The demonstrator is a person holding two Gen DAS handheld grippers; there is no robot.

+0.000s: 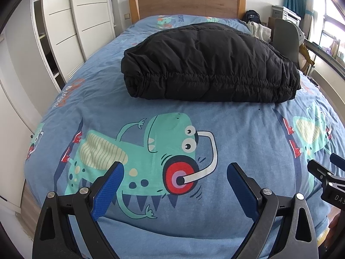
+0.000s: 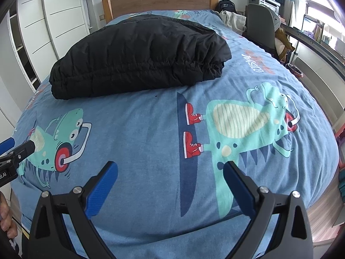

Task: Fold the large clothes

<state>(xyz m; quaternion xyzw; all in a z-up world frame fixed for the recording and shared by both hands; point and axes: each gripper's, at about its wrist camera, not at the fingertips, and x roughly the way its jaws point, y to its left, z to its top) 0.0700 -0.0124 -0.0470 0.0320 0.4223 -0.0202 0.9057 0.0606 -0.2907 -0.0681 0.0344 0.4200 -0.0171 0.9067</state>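
A black puffy jacket (image 1: 209,64) lies folded into a thick bundle in the middle of the bed; it fills the upper left of the right wrist view (image 2: 140,56) too. My left gripper (image 1: 174,169) hovers open over the dinosaur print near the foot of the bed, well short of the jacket, nothing between its blue pads. My right gripper (image 2: 170,167) is open as well, beside the left one and just as far from the jacket. The right gripper's tip shows at the edge of the left view (image 1: 323,168), and the left one's tip in the right view (image 2: 15,149).
The bed (image 1: 248,129) has a blue cover with green dinosaur prints and a wooden headboard (image 1: 187,4). White wardrobes (image 1: 71,21) stand along the left. A grey chair (image 2: 261,23), a pale cloth and a dark backpack sit at the far right, by a window. A hand (image 2: 6,222) shows at the lower left.
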